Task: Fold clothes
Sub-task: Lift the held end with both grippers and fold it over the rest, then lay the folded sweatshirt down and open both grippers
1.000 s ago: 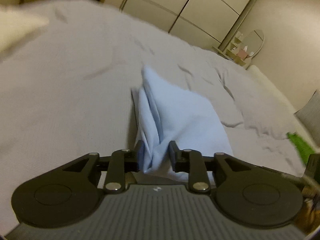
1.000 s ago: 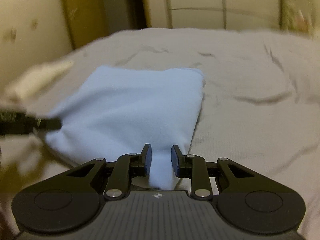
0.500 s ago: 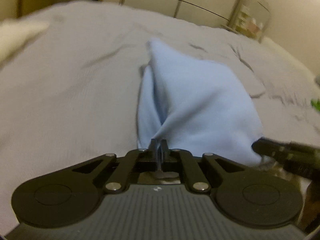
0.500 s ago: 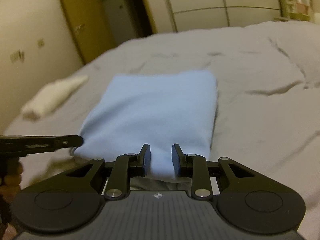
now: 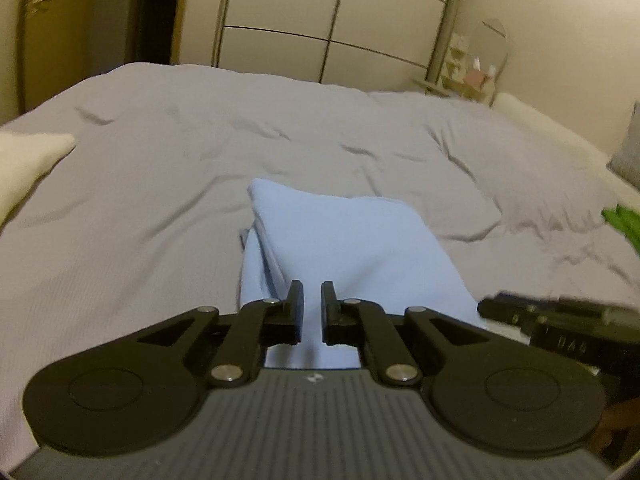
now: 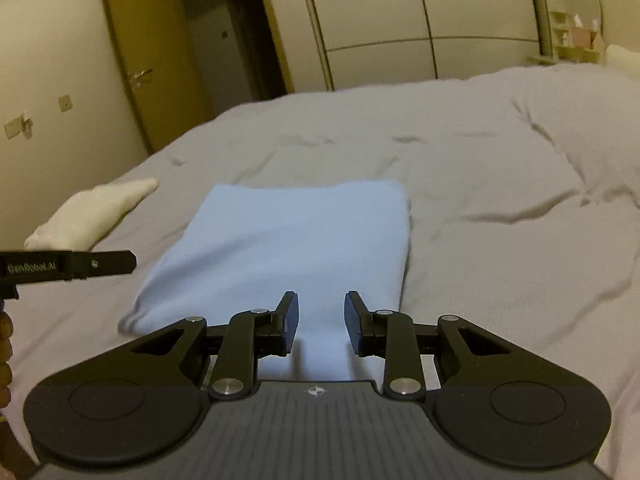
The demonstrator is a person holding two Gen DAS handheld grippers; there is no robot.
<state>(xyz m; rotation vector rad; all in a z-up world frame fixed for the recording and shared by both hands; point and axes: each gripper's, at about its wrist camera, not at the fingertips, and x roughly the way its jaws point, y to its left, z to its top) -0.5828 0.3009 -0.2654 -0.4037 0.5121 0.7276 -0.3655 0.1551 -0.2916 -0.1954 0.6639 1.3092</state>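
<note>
Across the whole lower part of both views spreads the bed [image 5: 160, 200], its grey cover rumpled into shallow creases. Behind it stands a pale wardrobe [image 6: 400, 20] with a door [image 6: 136, 60] to its left. On the cover lies the light blue garment [image 6: 288, 240], folded into a flat rectangle, with layered edges showing along its left side in the left wrist view. A white cloth [image 6: 92, 212] rests on the cover near the garment's left side, apart from it. Something green [image 5: 622, 222] shows at the bed's right edge. The right gripper [image 6: 322, 318] sits at the garment's near edge, fingers spread with blue fabric visible between them, gripping nothing. The left gripper [image 5: 312, 308] is at the near left corner, its fingers parted by a narrow gap, released.
</note>
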